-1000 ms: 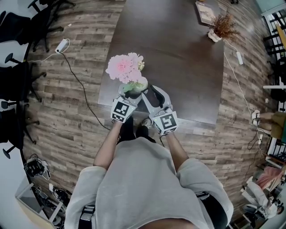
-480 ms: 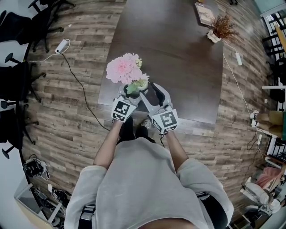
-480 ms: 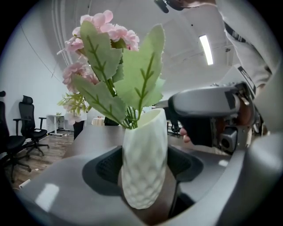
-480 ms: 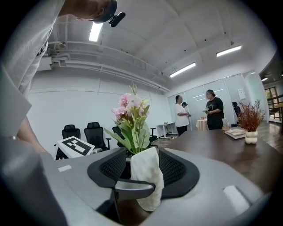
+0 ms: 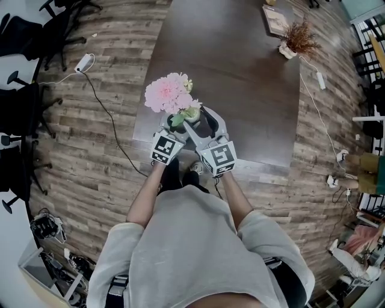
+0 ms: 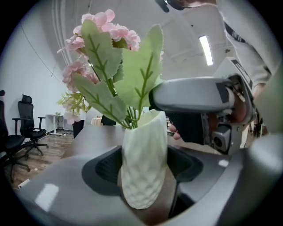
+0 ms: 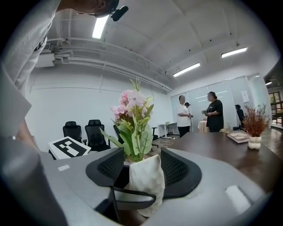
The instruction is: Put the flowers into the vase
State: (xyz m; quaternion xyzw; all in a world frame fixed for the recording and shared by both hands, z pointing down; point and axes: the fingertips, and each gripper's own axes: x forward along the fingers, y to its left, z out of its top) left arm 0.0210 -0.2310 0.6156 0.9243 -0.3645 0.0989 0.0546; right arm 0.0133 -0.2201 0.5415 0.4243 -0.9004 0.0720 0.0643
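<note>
**Gripping a white vase of pink flowers at a dark tabletop's near edge**

A person in a grey top stands at a dark brown tabletop (image 5: 240,72) set on a wood-plank floor (image 5: 90,150). A white vase (image 6: 140,194) with a dimpled surface is at the edge of the tabletop, directly in front of the person. Pink flowers (image 5: 168,93) with broad green leaves (image 6: 132,70) rise from the vase's mouth, with their stems down inside it. In the head view the blooms spread above the vase and to its left.

The left claw (image 6: 146,164) is clamped on the body of the vase, with a dark ribbed pad pressed against each side. The right claw (image 7: 142,170) reaches in from the vase's right, with its jaws apart around the vase's upper part. One of its pads lies against the vase and the other stands off it with a visible gap. The two claws cross close together at the vase.

Far beyond the vase, toward the tabletop's far right corner, a small pot of dried brown stems (image 5: 299,37) stands beside a flat book (image 5: 277,18). Past the vase in the right gripper view, two people (image 7: 215,110) stand talking. Black office chairs (image 6: 24,128) stand on the floor to the vase's left, well away from it.
</note>
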